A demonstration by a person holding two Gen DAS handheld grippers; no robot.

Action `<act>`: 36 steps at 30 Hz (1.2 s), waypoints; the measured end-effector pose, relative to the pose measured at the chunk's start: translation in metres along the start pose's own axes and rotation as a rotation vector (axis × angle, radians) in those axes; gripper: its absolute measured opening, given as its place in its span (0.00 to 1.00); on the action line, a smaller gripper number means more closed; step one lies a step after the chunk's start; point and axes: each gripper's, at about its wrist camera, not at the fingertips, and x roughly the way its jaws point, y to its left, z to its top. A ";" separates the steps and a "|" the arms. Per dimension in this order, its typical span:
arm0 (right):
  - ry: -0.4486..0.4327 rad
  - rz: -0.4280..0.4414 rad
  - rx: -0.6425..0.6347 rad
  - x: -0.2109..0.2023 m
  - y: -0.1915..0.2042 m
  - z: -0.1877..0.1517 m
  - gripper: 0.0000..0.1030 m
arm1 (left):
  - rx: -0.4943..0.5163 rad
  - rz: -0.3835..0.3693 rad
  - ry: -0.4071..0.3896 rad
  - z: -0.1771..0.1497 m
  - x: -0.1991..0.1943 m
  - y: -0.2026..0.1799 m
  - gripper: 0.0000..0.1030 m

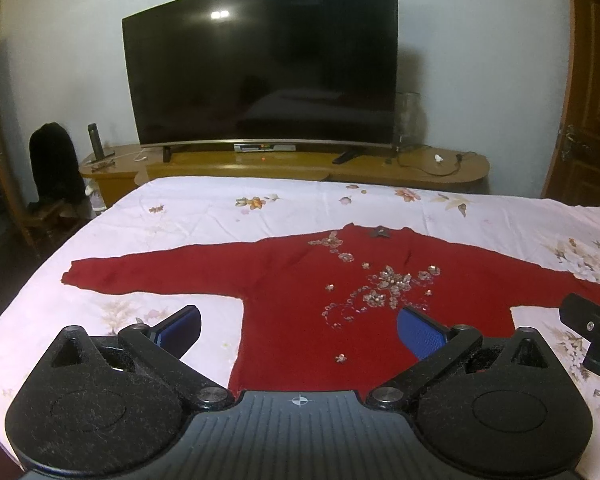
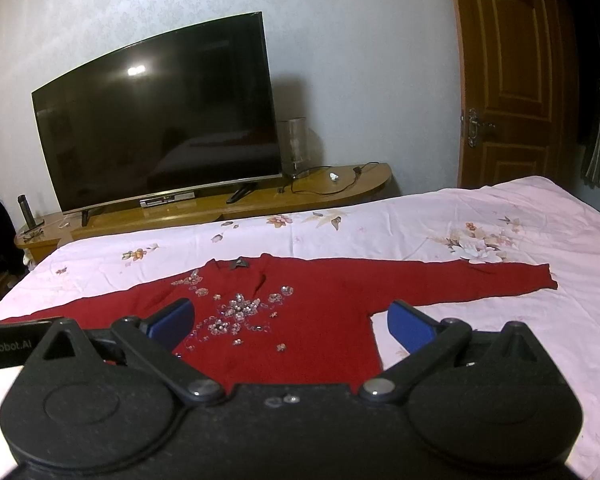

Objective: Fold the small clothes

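A small red sweater with sequin flowers on the chest lies flat on the bed, both sleeves spread out sideways; it also shows in the right wrist view. My left gripper is open and empty, held above the sweater's lower left body. My right gripper is open and empty, held above the lower right body. Part of the right gripper shows at the right edge of the left wrist view.
The bed has a pink floral sheet. Beyond its far edge stand a wooden TV cabinet with a large dark TV, a flask and cables. A wooden door is at the right.
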 end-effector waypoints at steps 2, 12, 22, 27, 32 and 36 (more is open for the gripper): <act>0.001 0.000 0.001 0.000 0.000 0.001 1.00 | 0.001 -0.003 0.007 0.000 0.000 0.000 1.00; 0.001 -0.019 -0.007 -0.006 -0.003 -0.002 1.00 | 0.013 -0.030 0.029 -0.004 -0.006 -0.012 1.00; 0.073 -0.069 -0.018 -0.014 -0.012 -0.005 1.00 | 0.060 -0.051 0.083 -0.008 -0.007 -0.023 1.00; 0.091 -0.052 0.038 -0.014 -0.017 -0.007 0.99 | 0.089 -0.045 0.058 -0.012 -0.006 -0.028 1.00; 0.065 -0.057 0.039 -0.013 -0.020 -0.008 1.00 | 0.091 -0.048 0.030 -0.013 -0.005 -0.031 1.00; 0.032 -0.065 0.022 -0.012 -0.020 -0.009 0.99 | 0.077 -0.055 0.024 -0.011 -0.007 -0.030 1.00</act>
